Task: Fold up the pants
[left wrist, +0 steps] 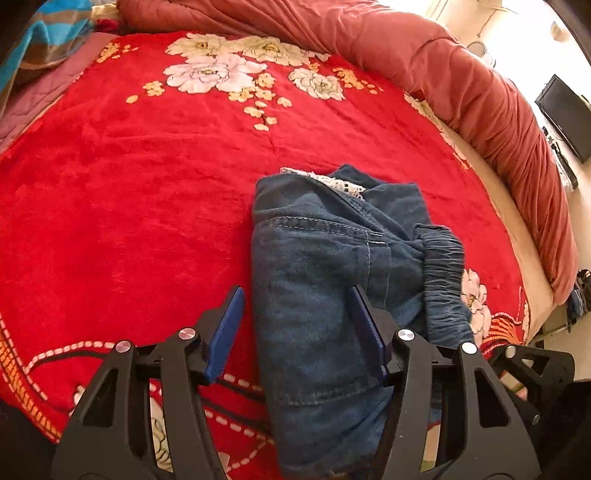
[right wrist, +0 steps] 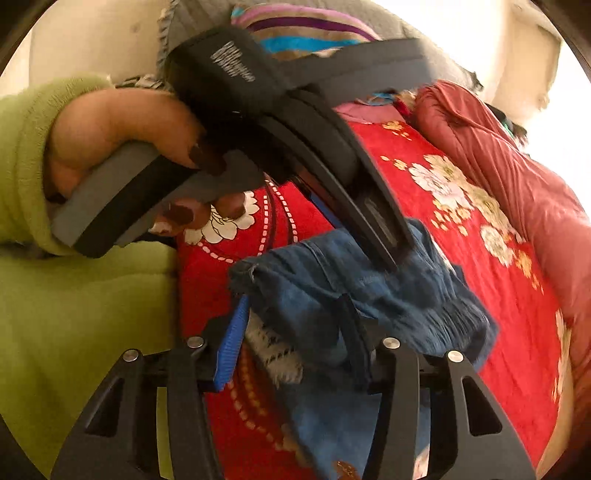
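Dark blue denim pants [left wrist: 321, 295] lie folded into a narrow bundle on the red flowered blanket [left wrist: 147, 184]. White lace trim [left wrist: 340, 182] shows at the far end and a gathered elastic band [left wrist: 443, 266] on the right. My left gripper [left wrist: 295, 291] straddles the near part of the bundle. Its left pad stands just off the cloth and its right finger lies against the denim, so it is open. In the blurred right wrist view, my right gripper [right wrist: 295, 299] has denim [right wrist: 388, 295] and lace [right wrist: 273, 350] between its pads, touching both. A hand [right wrist: 110, 140] in a green sleeve holds the left gripper [right wrist: 395, 254] above the pants.
A rolled rust-red quilt [left wrist: 443, 66] runs along the bed's far and right sides. A striped pillow [left wrist: 48, 33] sits at the far left. Beyond the bed's right edge are a dark screen [left wrist: 565, 114] and floor clutter. Green clothing [right wrist: 74, 332] fills the left of the right wrist view.
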`<state>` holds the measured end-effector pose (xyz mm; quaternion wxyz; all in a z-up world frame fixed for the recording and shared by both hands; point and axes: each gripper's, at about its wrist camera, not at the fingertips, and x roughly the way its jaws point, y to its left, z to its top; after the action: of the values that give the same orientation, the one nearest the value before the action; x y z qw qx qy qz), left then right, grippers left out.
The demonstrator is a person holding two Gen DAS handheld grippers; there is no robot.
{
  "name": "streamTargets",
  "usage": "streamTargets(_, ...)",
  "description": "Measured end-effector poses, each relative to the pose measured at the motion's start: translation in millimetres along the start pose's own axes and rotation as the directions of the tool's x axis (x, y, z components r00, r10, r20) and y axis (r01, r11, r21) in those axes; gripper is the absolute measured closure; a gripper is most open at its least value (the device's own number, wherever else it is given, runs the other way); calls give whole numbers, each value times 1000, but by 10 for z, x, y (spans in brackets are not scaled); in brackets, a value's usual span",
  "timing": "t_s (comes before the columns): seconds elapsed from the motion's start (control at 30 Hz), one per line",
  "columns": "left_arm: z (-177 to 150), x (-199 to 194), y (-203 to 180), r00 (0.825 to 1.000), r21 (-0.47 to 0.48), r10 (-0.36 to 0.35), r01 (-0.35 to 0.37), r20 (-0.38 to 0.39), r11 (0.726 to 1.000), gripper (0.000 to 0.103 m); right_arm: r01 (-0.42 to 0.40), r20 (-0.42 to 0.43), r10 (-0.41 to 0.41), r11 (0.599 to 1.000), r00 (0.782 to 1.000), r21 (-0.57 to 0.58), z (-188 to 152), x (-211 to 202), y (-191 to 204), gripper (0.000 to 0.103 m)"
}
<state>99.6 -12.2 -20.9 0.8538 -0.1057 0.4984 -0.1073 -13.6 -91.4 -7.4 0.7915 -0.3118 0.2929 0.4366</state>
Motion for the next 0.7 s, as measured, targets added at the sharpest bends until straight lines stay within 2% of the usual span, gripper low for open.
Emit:
streamTargets(0.07, 4, 51, 10, 1000, -1, 5, -5, -6, 1000, 53, -45, -13, 45, 999, 999, 14, -3, 118, -44, 80)
streamTargets(0.1, 0, 70, 15, 1000, -2, 4, -4, -7, 1000, 52, -76, -16, 77, 996, 997, 39, -7, 122, -78, 87)
streamTargets(0.2, -1, 83, 24, 1000, -3, -3, 3, -4, 1000, 50, -141, -12, 143, 984, 990, 111, -6, -26, -130, 95)
streamTargets(0.3, -4, 96, 30, 1000, -7, -13, 13, 5, 1000, 46, -144, -12, 145, 988, 989, 60, -105, -119, -33, 96)
streamTargets(0.4, -26, 102, 31, 1000, -14, -25, 25, 10, 1000, 43, -148, -62, 154, 985, 986, 92, -280, 57, 10, 96)
streamTargets(0.53, -57, 59, 0, 1000, 2, -15, 15, 25, 1000, 43, -162, -25, 169, 972, 985, 169, -356, 75, -3, 94)
streamTargets(0.7, -79, -43, -61, 998, 25, -7, 5, 54, 1000, 41, -165, -1, 169, 964, 986, 209, -314, -50, -28, 88)
